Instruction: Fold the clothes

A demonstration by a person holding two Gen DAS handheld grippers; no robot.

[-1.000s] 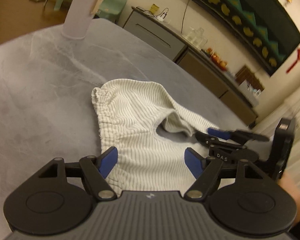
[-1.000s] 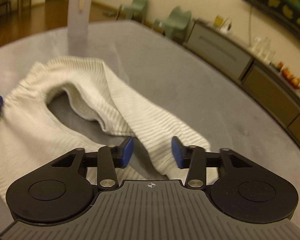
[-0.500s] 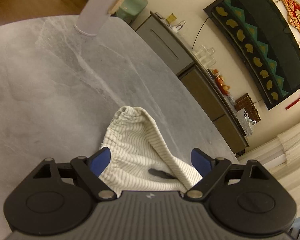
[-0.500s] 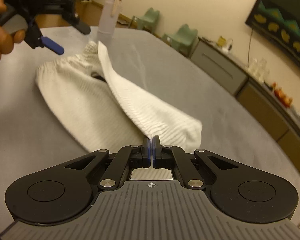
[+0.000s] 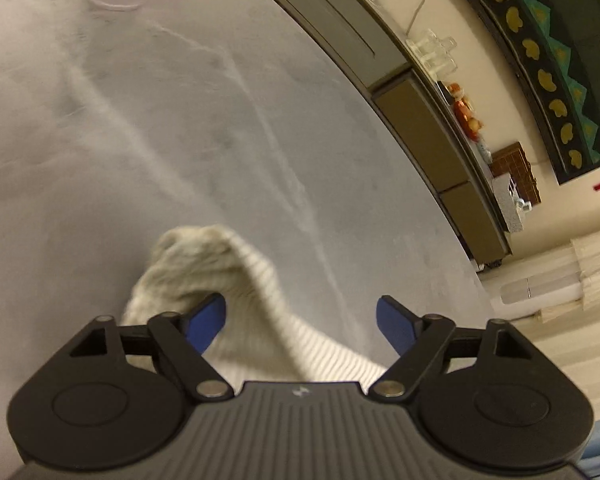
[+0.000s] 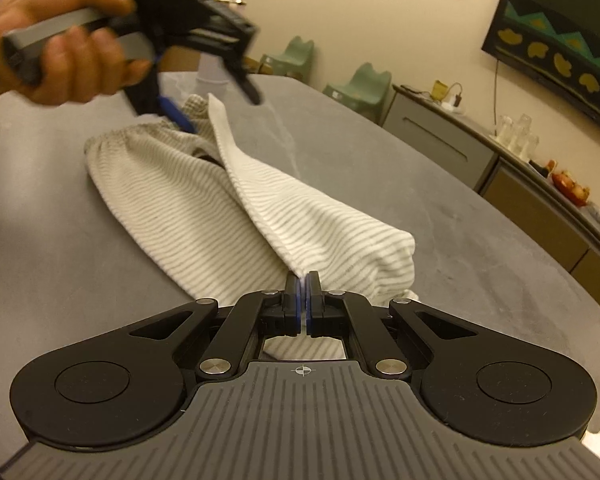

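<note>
Right gripper point(image 6: 302, 285) jaws clamped on striped garment point(image 6: 300, 216) — left gripper point(image 5: 300, 318) jaws closing, astride its waistband.

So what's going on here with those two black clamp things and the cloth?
A person is folding a striped white garment on a grey table. The right gripper is shut on one edge. The left gripper has been closing its jaws around the bunched far end but hasn't pinched it yet.

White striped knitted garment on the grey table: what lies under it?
Only the grey marble-look table shows around the white striped knitted garment. Anything beneath is covered.
</note>
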